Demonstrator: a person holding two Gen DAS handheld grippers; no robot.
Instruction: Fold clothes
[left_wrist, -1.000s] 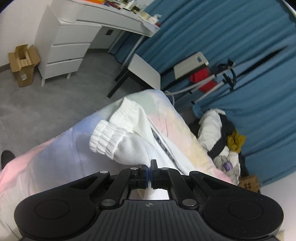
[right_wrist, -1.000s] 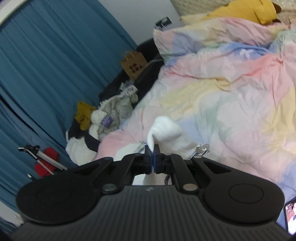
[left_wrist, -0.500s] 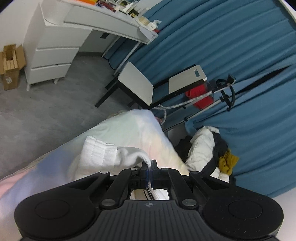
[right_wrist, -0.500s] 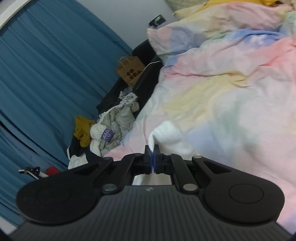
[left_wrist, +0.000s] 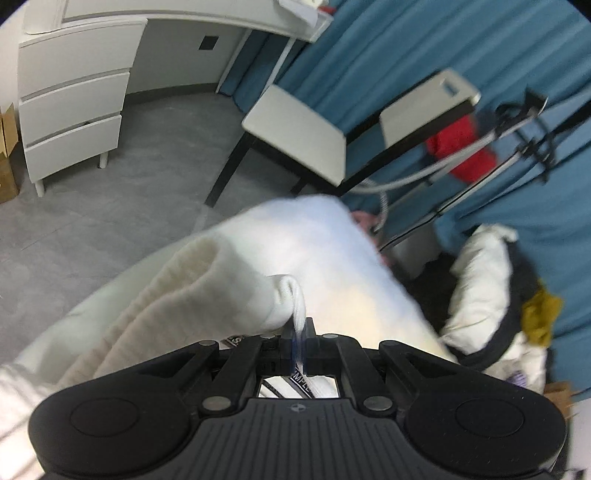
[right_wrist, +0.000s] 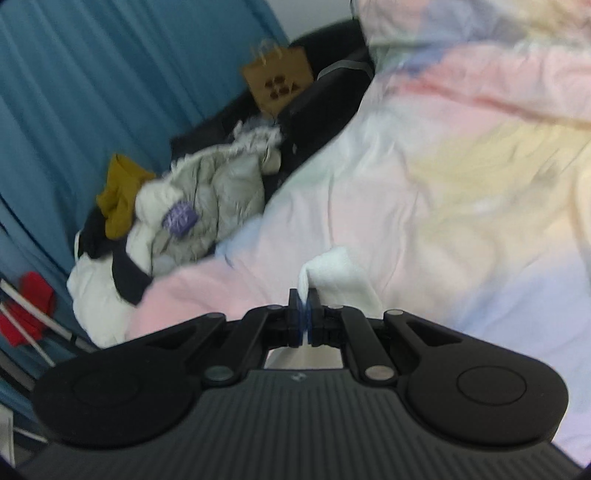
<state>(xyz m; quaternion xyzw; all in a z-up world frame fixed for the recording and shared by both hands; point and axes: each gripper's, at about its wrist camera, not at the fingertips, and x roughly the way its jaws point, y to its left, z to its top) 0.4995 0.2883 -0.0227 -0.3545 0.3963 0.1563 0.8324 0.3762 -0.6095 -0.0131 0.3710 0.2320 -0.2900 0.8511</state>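
Observation:
A white knit garment (left_wrist: 207, 280) hangs bunched in front of my left gripper (left_wrist: 298, 332), which is shut on a fold of it, lifted above the bed end. A ribbed part droops to the left. My right gripper (right_wrist: 303, 314) is shut on another white edge of the same garment (right_wrist: 340, 273), held just over the pastel duvet (right_wrist: 461, 192). Most of the garment's body is hidden below both grippers.
A white desk with drawers (left_wrist: 74, 110) and a chair (left_wrist: 306, 136) stand on the grey floor beyond the bed. A heap of clothes (right_wrist: 192, 206) and a brown paper bag (right_wrist: 277, 81) lie by the blue curtain (left_wrist: 406, 55). A tripod (left_wrist: 517, 140) stands at the curtain.
Both grippers have risen and tilted, still shut on the garment. The white fabric is pulled up closer to the left camera; the sleeve cuff seen earlier has dropped out of sight.

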